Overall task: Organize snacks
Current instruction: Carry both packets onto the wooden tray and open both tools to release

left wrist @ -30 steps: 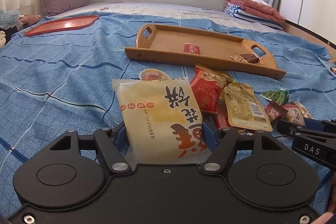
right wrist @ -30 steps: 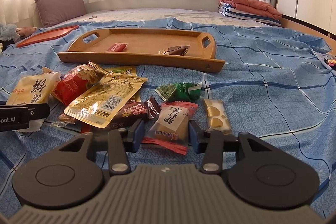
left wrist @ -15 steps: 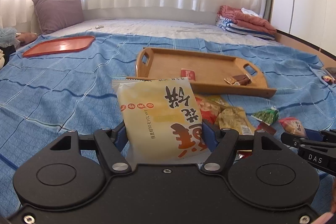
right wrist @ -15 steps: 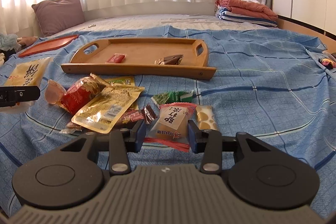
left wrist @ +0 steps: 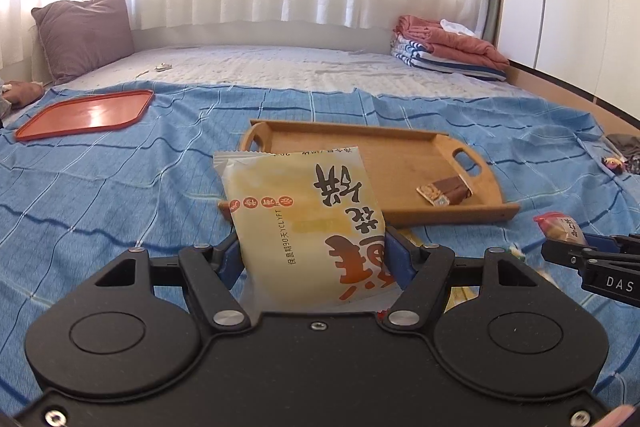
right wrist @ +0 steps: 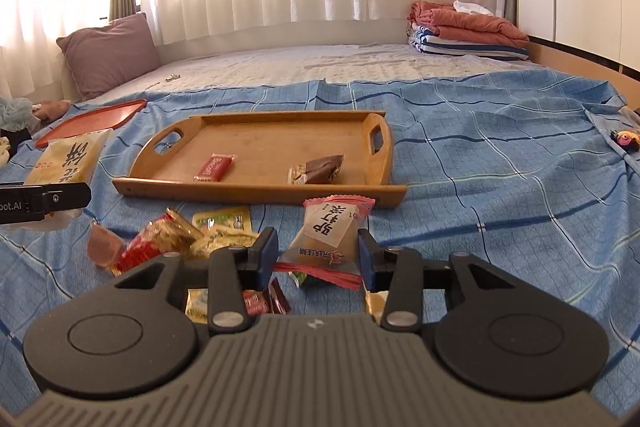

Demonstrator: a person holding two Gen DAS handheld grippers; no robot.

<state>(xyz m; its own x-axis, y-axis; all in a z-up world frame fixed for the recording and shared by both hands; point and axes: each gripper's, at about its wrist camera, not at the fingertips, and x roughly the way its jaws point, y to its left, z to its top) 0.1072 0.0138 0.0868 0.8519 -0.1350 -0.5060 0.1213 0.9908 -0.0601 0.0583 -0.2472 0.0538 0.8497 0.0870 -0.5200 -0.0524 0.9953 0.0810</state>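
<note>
Grippers [left wrist: 314, 259] [right wrist: 318, 259] clamp packets [left wrist: 308, 223] [right wrist: 330, 231] — only right wrist shows red biscuit [right wrist: 215, 167].

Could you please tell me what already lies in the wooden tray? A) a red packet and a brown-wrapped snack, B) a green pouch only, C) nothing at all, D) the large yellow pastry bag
A: in the right wrist view, the wooden tray holds a red packet and a brown-wrapped snack, nothing else.
</note>
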